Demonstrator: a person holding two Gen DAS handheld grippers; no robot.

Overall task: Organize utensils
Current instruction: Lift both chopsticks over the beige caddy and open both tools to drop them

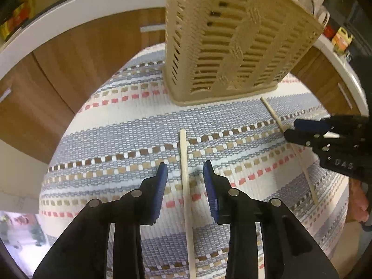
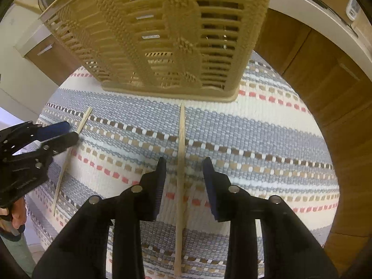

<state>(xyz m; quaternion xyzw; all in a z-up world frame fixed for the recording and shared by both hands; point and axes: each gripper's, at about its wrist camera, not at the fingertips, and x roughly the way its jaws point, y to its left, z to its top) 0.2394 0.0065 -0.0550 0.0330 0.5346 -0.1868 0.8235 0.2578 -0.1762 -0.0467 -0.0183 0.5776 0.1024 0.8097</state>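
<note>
two-handed scene over a striped woven mat (image 1: 130, 125), each hand carrying a two-finger gripper angled steeply down. left gripper (image 1: 185, 169): jaws partly apart, blue pads (image 1: 161, 190) standing clear on either side of a pale wooden chopstick (image 1: 186, 186) that lies flat on the mat and runs lengthwise between them; neither pad presses on the stick, nothing is gripped. right gripper (image 2: 184, 166): the same posture, jaws partly apart, dark pads (image 2: 160, 186) flanking a second wooden chopstick (image 2: 181, 162) without touching it; this stick also lies flat on the mat, its far tip reaching almost to the base of the basket. beige slotted plastic utensil basket (image 1: 223, 46) stands upright at the far side of the mat, ahead of both grippers. the two chopsticks lie well apart, one to the left and one to the right, both pointing roughly toward the basket. in the left wrist view the right gripper appears at the right edge above its stick, with part of a hand (image 1: 359, 204) below it. wooden cabinet fronts (image 1: 69, 69) under a white counter edge curve behind the mat.
</note>
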